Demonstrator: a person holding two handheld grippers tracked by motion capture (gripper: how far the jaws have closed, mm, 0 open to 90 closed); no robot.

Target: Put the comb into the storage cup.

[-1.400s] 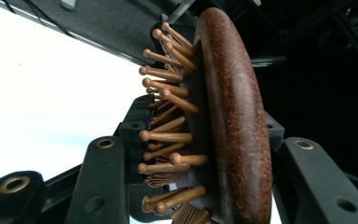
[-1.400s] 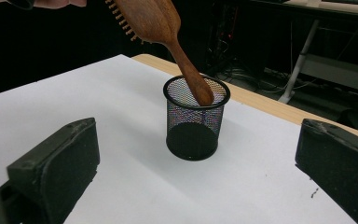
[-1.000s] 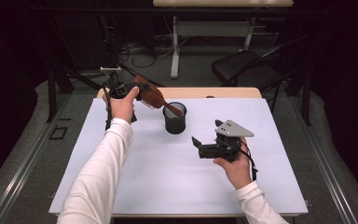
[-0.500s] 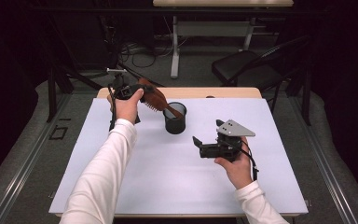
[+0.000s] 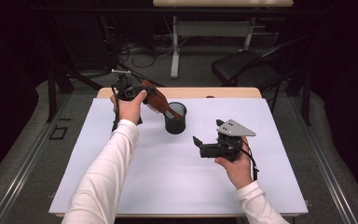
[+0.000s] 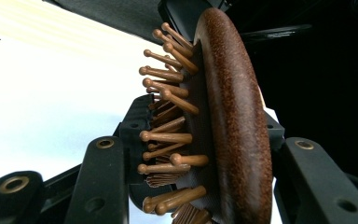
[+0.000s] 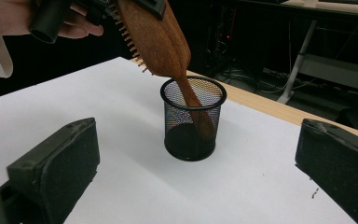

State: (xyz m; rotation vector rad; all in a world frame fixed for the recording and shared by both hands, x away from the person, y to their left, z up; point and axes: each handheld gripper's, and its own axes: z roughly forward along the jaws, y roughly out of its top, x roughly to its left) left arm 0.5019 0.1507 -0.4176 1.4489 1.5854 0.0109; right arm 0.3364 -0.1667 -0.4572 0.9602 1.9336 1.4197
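Observation:
A brown wooden hairbrush point(image 5: 154, 99) with wooden pins hangs tilted over the table's far left part. My left gripper point(image 5: 140, 93) is shut on its head. In the left gripper view the head point(image 6: 233, 116) sits between the two black jaws, pins to the left. The handle slants down into a black mesh cup point(image 5: 175, 119) standing upright on the white table cover point(image 5: 168, 182). The right gripper view has the handle point(image 7: 193, 105) inside the cup point(image 7: 186, 140). My right gripper point(image 5: 199, 145) rests right of the cup, open, pointing at it, nothing between its pads point(image 7: 60, 163).
The wooden table edge point(image 5: 223, 92) runs along the back behind the white cover. A dark chair point(image 5: 247, 70) and a desk frame point(image 5: 175, 51) stand on the floor beyond. Cables lie on the floor at the back left.
My left hand has shifted slightly right toward the cup with the brush in its grip. The right hand has kept still.

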